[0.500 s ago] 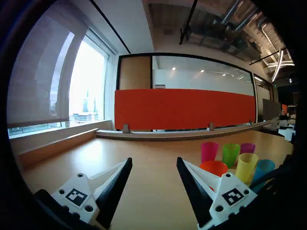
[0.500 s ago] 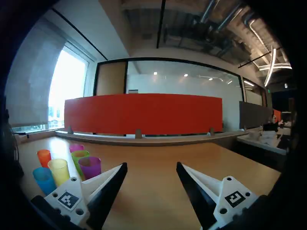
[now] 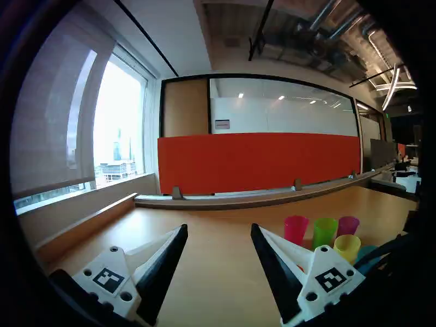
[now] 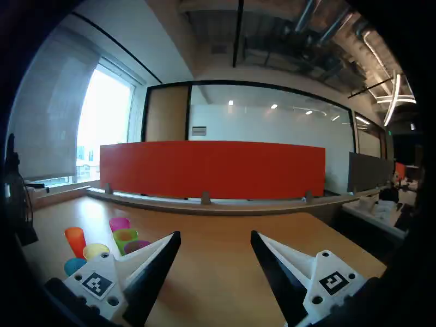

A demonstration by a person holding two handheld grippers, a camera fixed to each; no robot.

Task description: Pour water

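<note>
I am holding my left gripper [image 3: 218, 231] and right gripper [image 4: 215, 235] over the desk [image 3: 229, 212], both with fingers apart and empty. The coloured cups [image 3: 322, 235] are standing clustered between them, so I am judging a slow, level approach to one outer cup best.

The light wooden surface [image 3: 218, 229] runs back to a red divider panel [image 3: 256, 161] set on small brackets. Behind the panel stands a glass wall [image 3: 283, 111], with a wooden door panel [image 3: 185, 108] at its left. A tall window [image 3: 117, 136] (strong daylight, city buildings outside) adjoins a lowered roller blind [image 3: 46, 125]. Exposed pipes [image 3: 332, 24] and strip lights [image 3: 395, 87] cross the ceiling.
</note>
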